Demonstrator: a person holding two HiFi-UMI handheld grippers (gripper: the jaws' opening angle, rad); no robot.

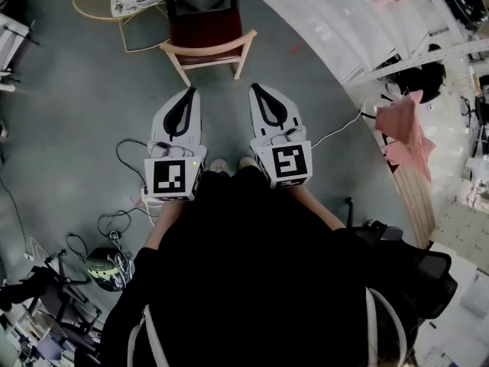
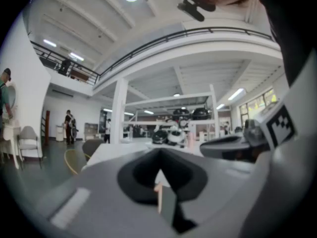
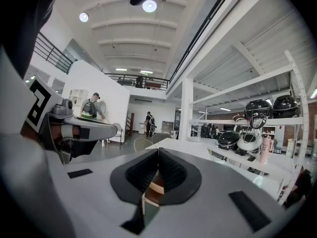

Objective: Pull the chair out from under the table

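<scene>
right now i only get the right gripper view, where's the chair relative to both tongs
observer: The chair stands straight ahead of the left tongs and right tongs, apart from both, its far side under the table.
operator: is the left one open
observer: No, the left tongs are shut with nothing between them.
operator: anything on the floor in my way
observer: Cables lie on the floor to the left of the left tongs, not between you and the chair.
</scene>
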